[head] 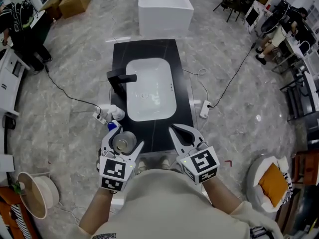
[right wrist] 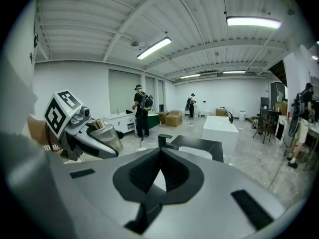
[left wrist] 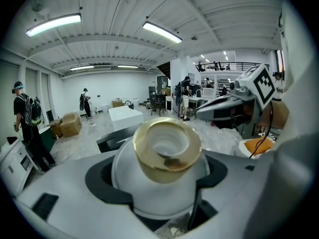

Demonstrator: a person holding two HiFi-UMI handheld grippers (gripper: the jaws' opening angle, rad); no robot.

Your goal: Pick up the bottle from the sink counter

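Note:
A pale bottle (head: 122, 143) with an open gold neck is held off the black sink counter (head: 149, 133), at its near left corner. My left gripper (head: 127, 135) is shut on it. In the left gripper view the bottle (left wrist: 165, 156) fills the cut-out between the jaws of the left gripper (left wrist: 164, 180), gold mouth facing the camera. My right gripper (head: 175, 130) hovers over the counter's near right edge, shut and holding nothing. In the right gripper view the right gripper (right wrist: 160, 156) shows its tips meeting, and the left gripper holds the bottle (right wrist: 99, 136) at the left.
The counter holds a white basin (head: 150, 88) and a black faucet (head: 119, 78). Small white and blue-capped bottles (head: 114, 116) sit by its left edge. A power strip (head: 205, 108) and cables lie on the floor. A white tub (head: 164, 9) stands beyond, with people at both sides.

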